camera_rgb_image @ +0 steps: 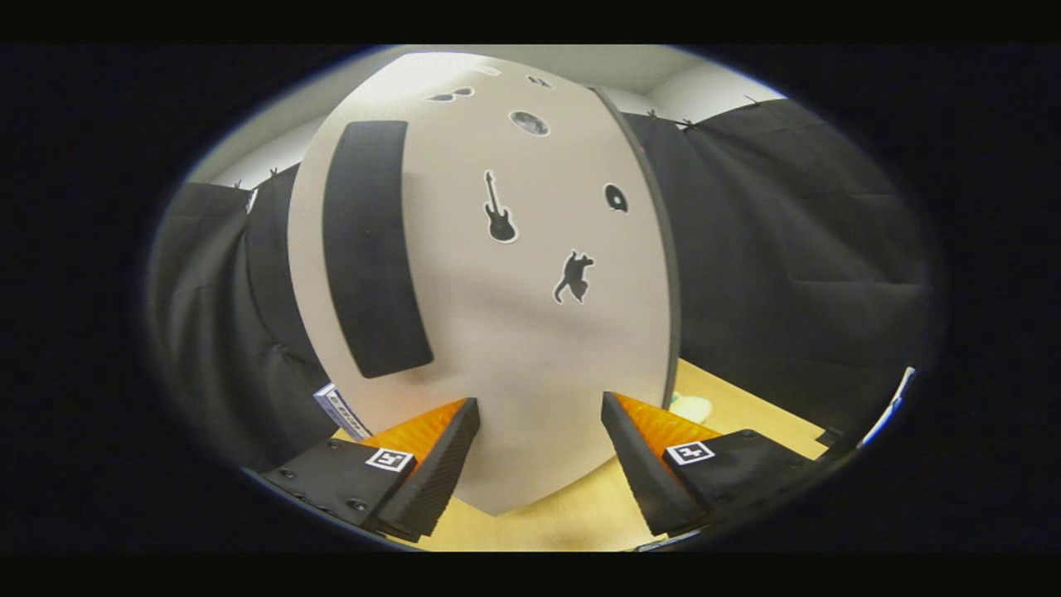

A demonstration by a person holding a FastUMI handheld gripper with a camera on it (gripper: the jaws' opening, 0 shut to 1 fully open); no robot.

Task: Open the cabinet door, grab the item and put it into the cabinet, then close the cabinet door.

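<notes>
Straight ahead of the gripper (pixel 539 448), filling the middle of the frame, stands the cabinet door (pixel 506 332), a pale panel dotted with small dark stickers: a guitar (pixel 499 209), a cat-like shape (pixel 574 278) and a few more higher up. Its long dark handle (pixel 373 249) runs top to bottom in the left part of the panel, up and to the left of the left finger, so the tool would have to shift left and rise to reach it. Down the right edge of the panel a dark strip (pixel 663 274) shows; I cannot tell whether the door sits flush or stands slightly ajar. Both fingers are spread wide with nothing between them, pointing squarely at the lower part of the door and level with each other, close to the panel but, as far as I can judge, not touching it. Beneath them lies a yellowish tabletop (pixel 572 514). A small pale green thing (pixel 692 406) rests on it just beyond the right finger, beside the door's right edge, and a boxy object (pixel 340 410) pokes out at the lower left of the door; which is the item to be stowed I cannot say. This would fit either a door waiting to be opened or one shut again.
</notes>
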